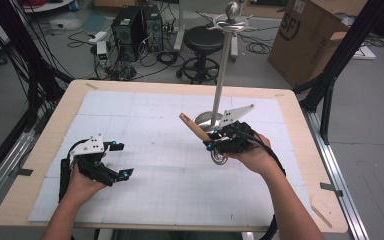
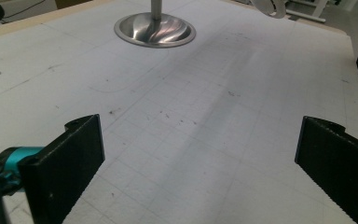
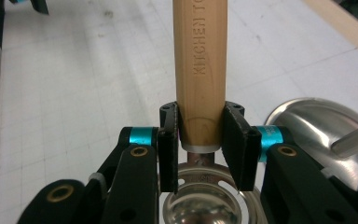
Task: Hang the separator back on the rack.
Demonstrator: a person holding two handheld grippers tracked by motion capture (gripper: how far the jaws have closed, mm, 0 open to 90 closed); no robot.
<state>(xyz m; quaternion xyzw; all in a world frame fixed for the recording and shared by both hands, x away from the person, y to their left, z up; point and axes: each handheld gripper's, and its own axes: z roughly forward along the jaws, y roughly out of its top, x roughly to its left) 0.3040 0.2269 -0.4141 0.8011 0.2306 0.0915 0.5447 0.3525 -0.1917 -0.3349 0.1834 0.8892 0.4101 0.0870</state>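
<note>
Over the gridded white mat (image 1: 155, 130), right gripper (image 3: 200, 140) jaws clamp a wooden-handled metal utensil (image 3: 200, 56); left gripper (image 2: 191, 154) jaws gape empty.

The utensil's handle (image 3: 200, 70) is pale, smooth wood with lettering pressed into it; its head below (image 3: 205, 198) is glossy polished metal. The stand's round base (image 2: 154, 30) and pole (image 1: 222, 70) are shiny brushed steel. The tongs (image 3: 200, 142) are matt black ribbed plastic. A matt white gridded sheet (image 1: 170, 170), scuffed, covers the light wood table (image 1: 300, 130).
</note>
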